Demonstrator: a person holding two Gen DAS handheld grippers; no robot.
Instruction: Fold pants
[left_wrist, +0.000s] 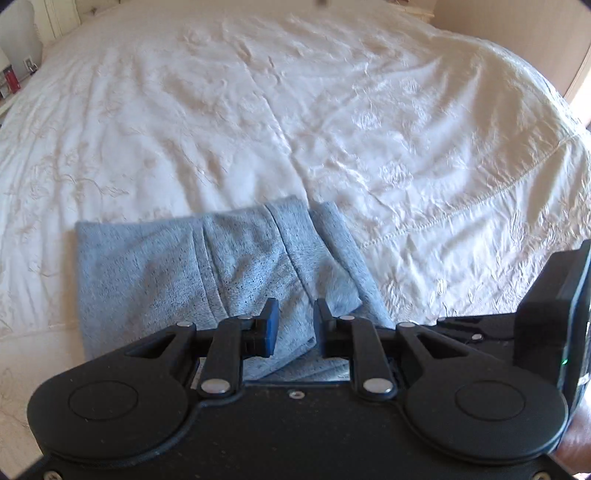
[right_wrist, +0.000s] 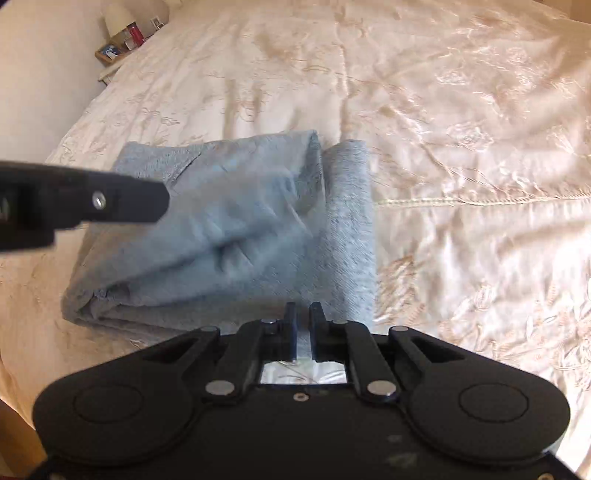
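The grey-blue pants lie folded into a thick bundle on the cream bedspread. My left gripper hovers over the bundle's near right part, jaws a little apart with a ridge of fabric showing between them; I cannot tell whether they pinch it. In the right wrist view the pants show as a stacked fold with one strip at the right. My right gripper sits at the near edge of that strip, jaws nearly closed with a narrow gap. The left gripper's body reaches in from the left.
The embroidered bedspread stretches far ahead and to the right, with a stitched seam across it. A nightstand with a lamp and small items stands at the far left beside the bed.
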